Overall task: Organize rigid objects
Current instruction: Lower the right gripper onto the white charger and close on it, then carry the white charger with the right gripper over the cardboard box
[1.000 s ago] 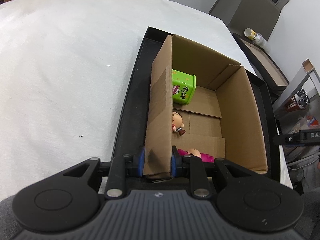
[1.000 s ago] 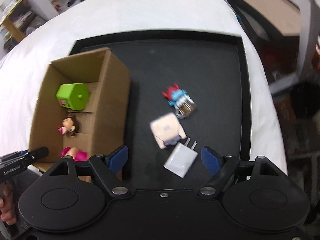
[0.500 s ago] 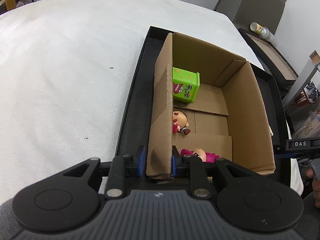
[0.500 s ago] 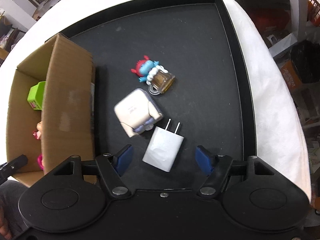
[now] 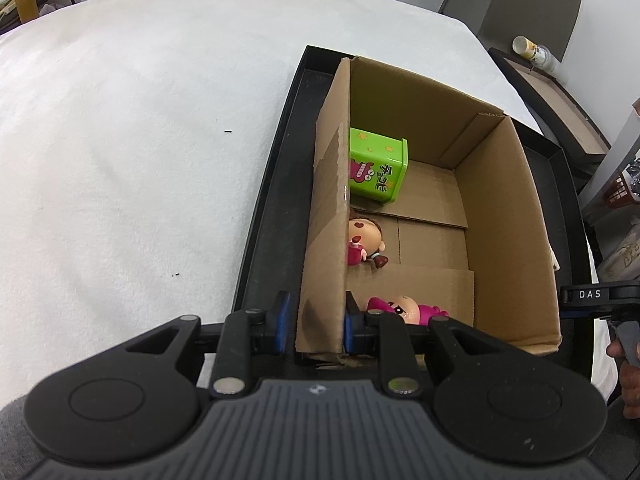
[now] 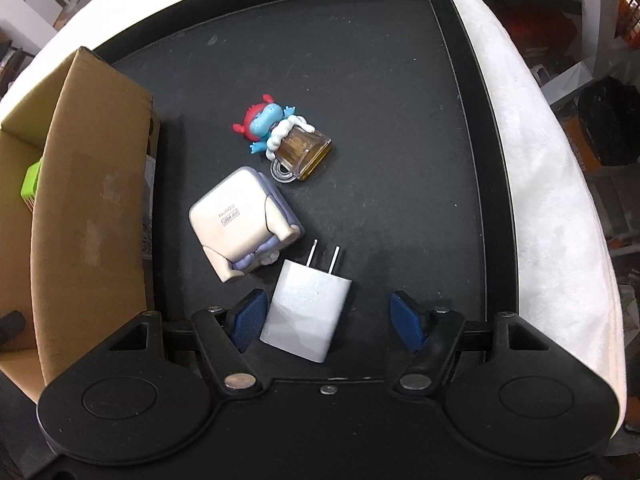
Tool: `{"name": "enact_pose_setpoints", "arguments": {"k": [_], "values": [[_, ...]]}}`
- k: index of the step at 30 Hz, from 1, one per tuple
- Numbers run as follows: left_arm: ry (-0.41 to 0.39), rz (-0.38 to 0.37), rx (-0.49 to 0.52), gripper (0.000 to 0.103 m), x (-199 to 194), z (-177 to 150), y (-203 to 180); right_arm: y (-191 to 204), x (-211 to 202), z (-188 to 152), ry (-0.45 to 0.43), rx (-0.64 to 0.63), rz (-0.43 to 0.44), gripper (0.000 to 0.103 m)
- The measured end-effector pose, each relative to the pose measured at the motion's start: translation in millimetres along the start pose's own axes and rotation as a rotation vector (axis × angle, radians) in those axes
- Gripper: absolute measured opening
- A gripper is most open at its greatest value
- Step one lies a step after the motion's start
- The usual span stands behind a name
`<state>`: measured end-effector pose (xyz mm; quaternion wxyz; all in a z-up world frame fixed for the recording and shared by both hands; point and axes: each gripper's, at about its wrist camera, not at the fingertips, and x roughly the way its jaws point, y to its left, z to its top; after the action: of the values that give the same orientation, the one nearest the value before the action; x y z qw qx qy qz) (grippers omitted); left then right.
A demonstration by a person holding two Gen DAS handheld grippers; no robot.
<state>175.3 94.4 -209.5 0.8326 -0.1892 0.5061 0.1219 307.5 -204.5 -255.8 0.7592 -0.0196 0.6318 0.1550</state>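
My left gripper [image 5: 316, 320] is shut on the near left wall of the cardboard box [image 5: 324, 220]. Inside the box lie a green toy tin [image 5: 378, 168], a small doll [image 5: 362, 242] and a pink figure [image 5: 404, 310]. My right gripper [image 6: 326, 316] is open, low over the black tray [image 6: 360, 60]. A white plug charger [image 6: 306, 316] lies between its fingers, close to the left pad. Beyond it lie a cream and lilac cube toy [image 6: 240, 224] and a blue figure with a beer mug [image 6: 286, 136]. The box [image 6: 88, 208] stands at the tray's left.
The tray [image 5: 272, 184] sits on a white cloth-covered table [image 5: 140, 120]. The table's right edge [image 6: 560, 200] drops off to floor clutter. The right gripper's handle [image 5: 600, 296] shows at the box's right. Shelving and a second tray stand beyond the table.
My right gripper has moved down and forward, so the charger now lies between its open fingers. My left gripper has kept its hold on the box wall.
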Motion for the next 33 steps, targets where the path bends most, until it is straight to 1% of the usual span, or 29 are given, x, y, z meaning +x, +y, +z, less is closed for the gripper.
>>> {"name": "enact_pose_setpoints", "arguments": {"k": [1, 3, 7, 9, 10, 12, 16, 19, 20, 26, 33], "values": [[0.0, 0.0, -0.003, 0.023, 0, 0, 0, 0, -1, -1, 0.003, 0.003, -0.008, 0.064], [0.0, 0.001, -0.003, 0.023, 0, 0, 0, 1, -1, -2, 0.001, 0.009, -0.025, 0.056], [0.002, 0.004, 0.004, 0.023, 0, 0, -1, 2, -3, -3, 0.0, 0.008, -0.038, 0.05], [0.003, 0.003, 0.003, 0.023, 0, 1, -1, 4, -3, -3, -0.001, -0.001, -0.048, 0.04], [0.002, 0.004, 0.003, 0.023, 0, 1, -1, 5, -3, -3, -0.002, -0.006, -0.058, 0.037], [0.0, 0.002, 0.003, 0.023, 0, 1, -1, 9, -2, -3, -0.002, -0.016, -0.073, 0.037], [-0.006, -0.013, 0.0, 0.023, -2, 0, 2, 14, -3, -2, 0.003, -0.021, -0.068, 0.036], [-0.011, -0.028, -0.002, 0.023, -5, -1, 4, 17, -11, 0, -0.015, -0.032, -0.075, 0.036], [-0.013, -0.033, -0.001, 0.023, -5, -1, 5, 11, -14, 4, -0.018, -0.038, -0.076, 0.036], [-0.006, -0.054, 0.005, 0.023, -5, -1, 5, 20, -27, 1, -0.036, -0.062, -0.091, 0.036], [-0.004, -0.109, -0.025, 0.023, -4, -1, 15, 31, -44, -2, -0.063, -0.085, -0.102, 0.036]]}}
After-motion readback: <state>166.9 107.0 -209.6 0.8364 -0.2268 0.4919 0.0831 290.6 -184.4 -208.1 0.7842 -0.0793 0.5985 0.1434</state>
